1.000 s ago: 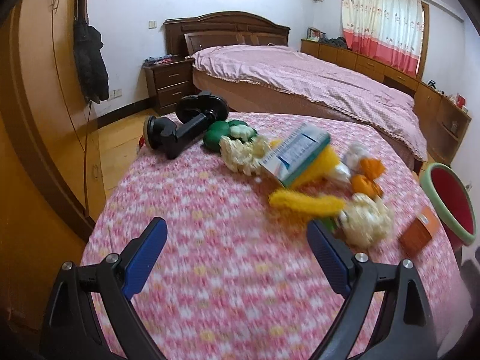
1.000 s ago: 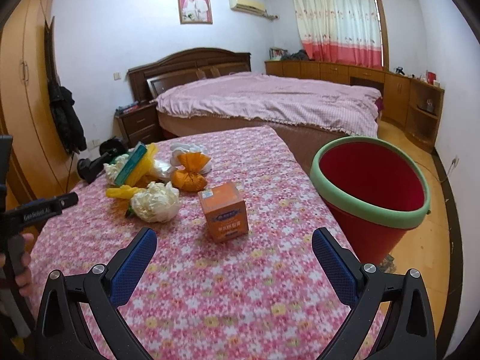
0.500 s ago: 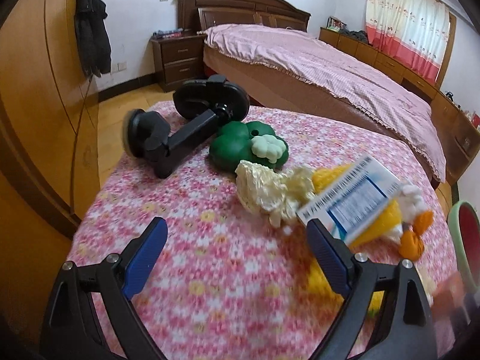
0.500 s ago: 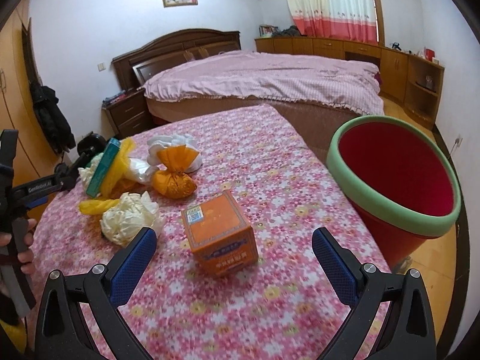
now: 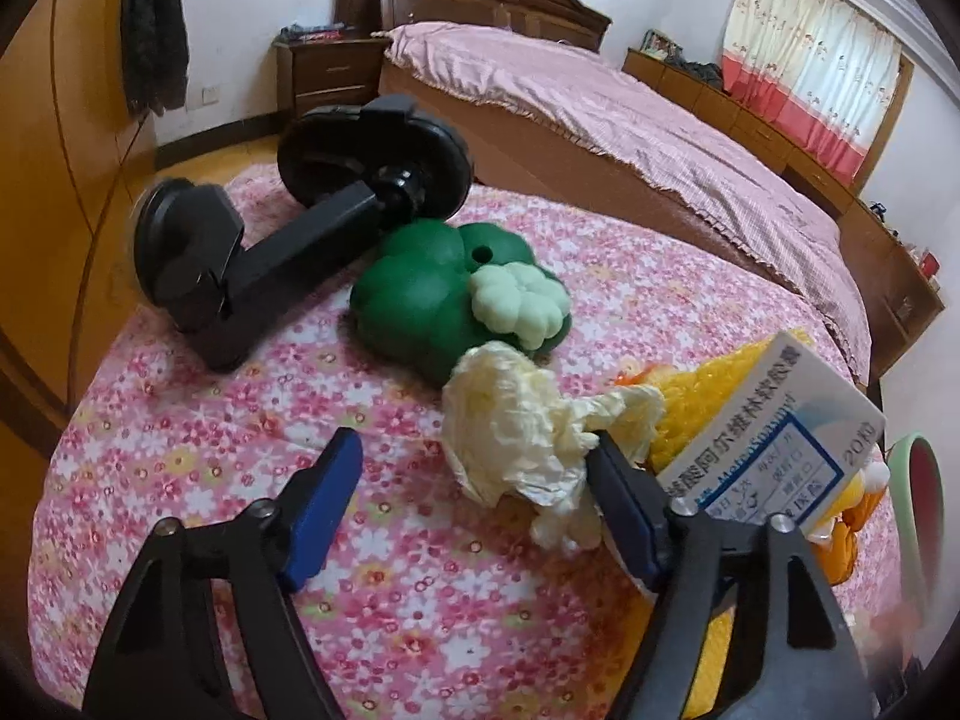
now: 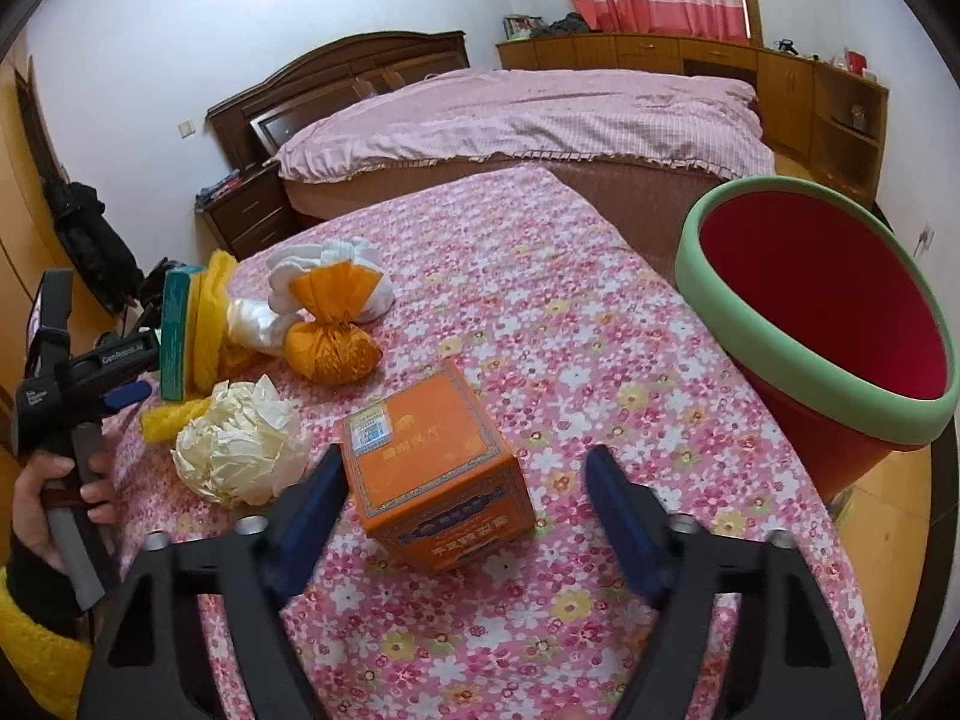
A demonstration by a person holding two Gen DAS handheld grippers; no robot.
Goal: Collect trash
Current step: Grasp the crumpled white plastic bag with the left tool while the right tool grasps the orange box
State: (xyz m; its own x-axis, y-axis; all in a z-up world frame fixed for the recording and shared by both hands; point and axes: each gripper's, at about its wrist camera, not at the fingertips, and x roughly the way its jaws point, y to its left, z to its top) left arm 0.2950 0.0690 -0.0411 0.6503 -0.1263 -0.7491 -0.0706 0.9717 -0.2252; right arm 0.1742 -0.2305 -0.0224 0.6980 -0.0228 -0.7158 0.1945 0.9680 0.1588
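A crumpled cream paper ball [image 5: 516, 438] lies on the pink floral tablecloth [image 5: 210, 450] between the fingers of my left gripper [image 5: 474, 443]. Its jaws are closing; the right pad is at the paper, the left pad stands apart. An orange carton [image 6: 432, 468] sits between the fingers of my right gripper [image 6: 467, 457], whose jaws are closing too. The left pad is close to the carton's edge and the right pad is well clear. A red bin with a green rim [image 6: 774, 185] stands at the table's right side.
A second paper ball [image 6: 240, 450], an orange tied bundle [image 6: 333, 351], white plastic [image 6: 327, 255], yellow mesh and a medicine box [image 5: 774, 468] lie together. A green toy vegetable [image 5: 420, 306] and a black clamp stand [image 5: 282, 246] sit at the far left. A bed [image 6: 540, 114] lies behind.
Both grippers came forward and down toward the table. The left one swung left onto the paper ball, the right one closed in on the orange carton. Both pairs of jaws narrowed.
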